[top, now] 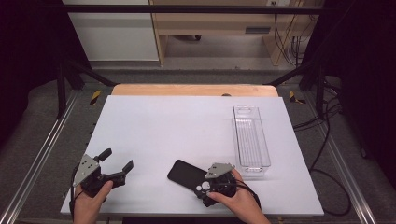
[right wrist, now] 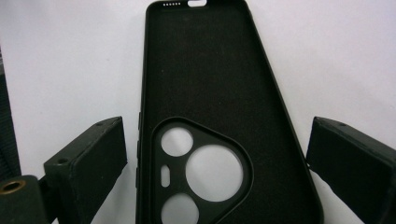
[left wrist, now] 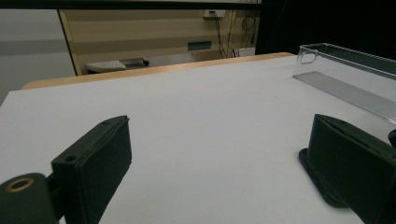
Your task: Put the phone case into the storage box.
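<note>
The black phone case with its cut-out camera holes looks like soft matt rubber or silicone, its inner face finely grained and dull. The long clear tray at the right of the frame is glossy transparent plastic with a ribbed floor. The white surface is smooth and matt, with a pale wooden edge along its far side. Both grippers' jaws are matt black plastic with a faint sheen.
</note>
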A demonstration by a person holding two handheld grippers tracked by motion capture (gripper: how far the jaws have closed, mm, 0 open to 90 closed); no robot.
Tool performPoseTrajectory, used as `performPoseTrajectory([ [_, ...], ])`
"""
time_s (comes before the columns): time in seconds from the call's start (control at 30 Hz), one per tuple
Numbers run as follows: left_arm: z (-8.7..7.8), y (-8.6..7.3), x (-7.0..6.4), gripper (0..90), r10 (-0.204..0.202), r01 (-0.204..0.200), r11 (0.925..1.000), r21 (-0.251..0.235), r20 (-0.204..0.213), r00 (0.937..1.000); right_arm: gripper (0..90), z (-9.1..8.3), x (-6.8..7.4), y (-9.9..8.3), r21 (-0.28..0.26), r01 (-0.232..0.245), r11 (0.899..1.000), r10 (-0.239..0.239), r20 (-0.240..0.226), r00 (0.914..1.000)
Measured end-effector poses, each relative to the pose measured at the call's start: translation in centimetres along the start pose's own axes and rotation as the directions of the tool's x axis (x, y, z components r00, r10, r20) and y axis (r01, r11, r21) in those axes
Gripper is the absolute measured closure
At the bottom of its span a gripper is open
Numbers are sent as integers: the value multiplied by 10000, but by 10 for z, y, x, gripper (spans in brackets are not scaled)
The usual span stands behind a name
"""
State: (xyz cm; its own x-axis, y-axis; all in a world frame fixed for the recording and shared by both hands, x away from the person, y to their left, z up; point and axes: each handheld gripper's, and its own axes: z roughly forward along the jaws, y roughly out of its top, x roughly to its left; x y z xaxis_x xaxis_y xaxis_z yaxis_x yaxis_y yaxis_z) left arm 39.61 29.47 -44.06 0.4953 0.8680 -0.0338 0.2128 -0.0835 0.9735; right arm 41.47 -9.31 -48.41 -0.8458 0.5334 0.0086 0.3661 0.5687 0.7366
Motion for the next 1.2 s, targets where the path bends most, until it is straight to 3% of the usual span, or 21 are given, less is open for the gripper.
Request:
performPoseTrajectory([
  [0.3, 0, 0, -1, 64, 80, -79, 10000, -21, 19, 10000, 47, 5, 0, -3, 340, 55, 9994, -57, 70, 10000],
  [0.6, 0, 1, -3, 66, 181, -181, 9998, -38, -1, 9998, 47, 6, 0, -5, 199, -35, 9998, 35, 37, 10000],
  [0.8, 2, 1, -4, 66, 274, -274, 9996, 15, 36, 9996, 103, 4, -1, -5, 177, -91, 9998, 87, 193, 9998],
  [1.1, 6, 0, -10, 66, 698, -700, 9973, 225, 97, 9975, 151, 2, 1, 1, 573, -201, 9982, 181, 354, 9992],
  [1.2, 8, 0, -13, 66, 917, -922, 9953, 297, 180, 9956, 167, 0, 0, 4, 572, -468, 9973, 451, 307, 9985],
])
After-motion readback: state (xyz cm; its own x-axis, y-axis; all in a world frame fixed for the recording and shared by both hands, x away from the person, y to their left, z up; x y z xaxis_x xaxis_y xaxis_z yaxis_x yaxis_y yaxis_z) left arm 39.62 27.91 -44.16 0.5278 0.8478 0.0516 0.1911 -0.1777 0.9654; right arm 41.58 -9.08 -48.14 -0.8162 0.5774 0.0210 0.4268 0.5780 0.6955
